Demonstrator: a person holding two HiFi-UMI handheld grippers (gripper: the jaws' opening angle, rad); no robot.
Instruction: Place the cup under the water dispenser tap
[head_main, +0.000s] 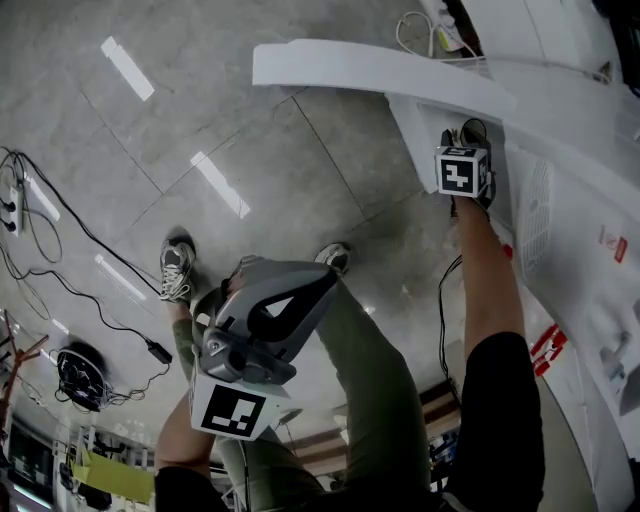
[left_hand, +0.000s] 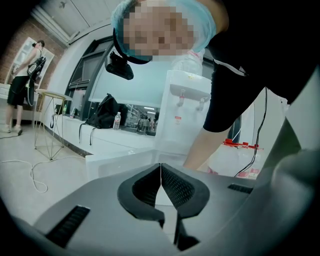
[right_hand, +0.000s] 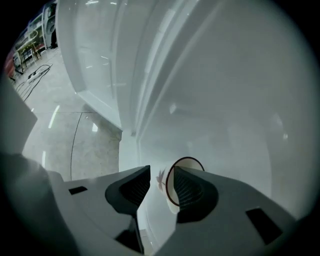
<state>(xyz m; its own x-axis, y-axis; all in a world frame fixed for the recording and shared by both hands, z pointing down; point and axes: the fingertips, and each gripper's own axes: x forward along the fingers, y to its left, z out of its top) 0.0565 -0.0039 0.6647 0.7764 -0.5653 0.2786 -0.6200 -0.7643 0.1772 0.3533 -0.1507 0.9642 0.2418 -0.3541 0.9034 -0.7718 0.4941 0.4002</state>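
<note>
In the right gripper view a white cup (right_hand: 186, 167) with a dark red rim and a small reddish print stands against the white water dispenser (right_hand: 225, 100). My right gripper (right_hand: 161, 172) points down at it with its jaws open. The cup's near wall lies between the jaws and no pad presses on it. In the head view the right gripper (head_main: 462, 135) reaches into the dispenser (head_main: 560, 200) and hides the cup. My left gripper (head_main: 325, 283) hangs low over the person's legs, shut on nothing. The left gripper view shows its fingertips (left_hand: 161, 167) touching and the dispenser's two taps (left_hand: 190, 99) beyond.
Black cables (head_main: 60, 270) and a power strip (head_main: 12, 200) lie on the tiled floor at left, beside the person's shoes (head_main: 176, 268). A white curved ledge (head_main: 380, 70) juts out at the top. Far off stand a person (left_hand: 22, 85), a small table (left_hand: 50, 95) and a black bag (left_hand: 105, 112).
</note>
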